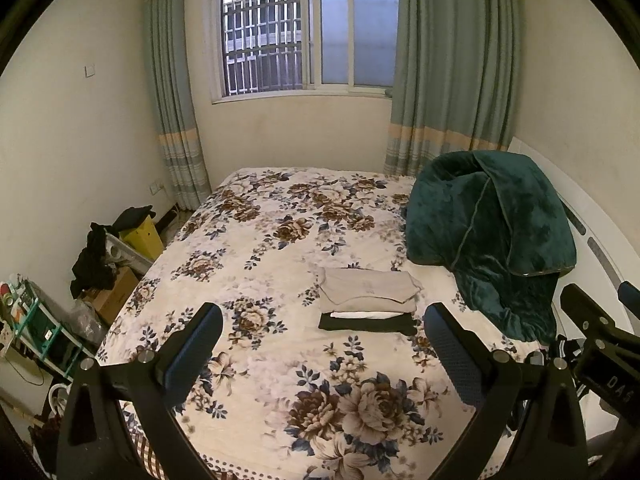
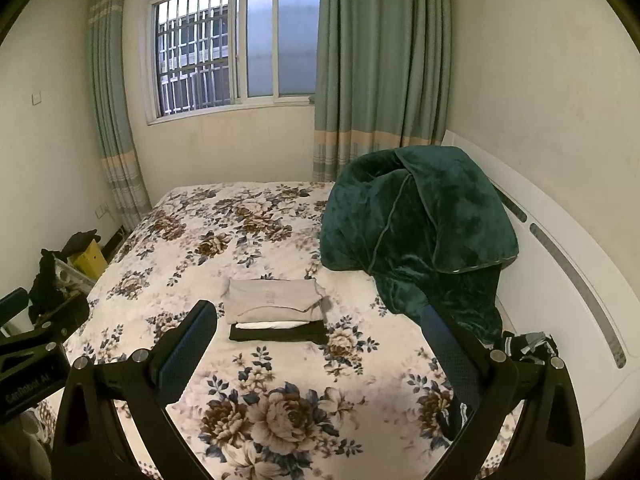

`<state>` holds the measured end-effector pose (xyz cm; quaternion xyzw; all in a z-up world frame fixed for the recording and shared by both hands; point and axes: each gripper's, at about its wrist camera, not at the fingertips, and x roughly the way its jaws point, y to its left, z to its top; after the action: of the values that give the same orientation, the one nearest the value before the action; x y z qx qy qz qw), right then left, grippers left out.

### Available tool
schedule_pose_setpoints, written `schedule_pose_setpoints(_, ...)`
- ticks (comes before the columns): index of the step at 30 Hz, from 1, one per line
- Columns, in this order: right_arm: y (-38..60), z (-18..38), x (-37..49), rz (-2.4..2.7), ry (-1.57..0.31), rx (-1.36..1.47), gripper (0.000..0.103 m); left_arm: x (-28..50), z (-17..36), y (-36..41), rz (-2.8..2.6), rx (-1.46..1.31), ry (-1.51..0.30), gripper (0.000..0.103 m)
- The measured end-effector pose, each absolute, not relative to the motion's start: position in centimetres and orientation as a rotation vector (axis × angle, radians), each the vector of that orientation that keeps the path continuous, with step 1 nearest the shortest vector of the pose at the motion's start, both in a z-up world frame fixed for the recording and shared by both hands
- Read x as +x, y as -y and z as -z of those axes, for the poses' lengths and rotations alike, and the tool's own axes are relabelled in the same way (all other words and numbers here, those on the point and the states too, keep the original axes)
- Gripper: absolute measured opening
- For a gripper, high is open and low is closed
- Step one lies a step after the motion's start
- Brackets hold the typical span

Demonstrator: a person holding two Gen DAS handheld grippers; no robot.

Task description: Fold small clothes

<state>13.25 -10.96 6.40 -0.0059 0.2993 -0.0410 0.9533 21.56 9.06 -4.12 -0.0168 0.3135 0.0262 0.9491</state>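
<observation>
Currently I hold the left gripper (image 1: pixel 320 344) and right gripper (image 2: pixel 320 340) level above the bed (image 1: pixel 256 240), jaws spread wide, empty, facing the folded stack (image 1: pixel 368 298).

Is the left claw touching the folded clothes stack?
Apart. The left wrist view shows the left claw open and empty, with bare floral bedspread between its fingertips and the folded stack lying farther up the bed.

place: home bedroom | evidence: bed with floral bedspread (image 1: pixel 260 264), white headboard (image 2: pixel 560 264), barred window (image 1: pixel 308 28), teal curtains (image 1: pixel 452 60), green blanket (image 2: pixel 420 232) heaped on bed, boxes (image 1: pixel 120 292) against wall
</observation>
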Motion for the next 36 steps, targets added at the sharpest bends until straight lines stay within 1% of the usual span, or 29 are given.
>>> schedule_pose_setpoints(36,10.37,-6.88,13.82,0.091,-0.594,-0.006,0.103,21.77,3.5,-9.65,-0.07,-0.027,-0.625,0.103)
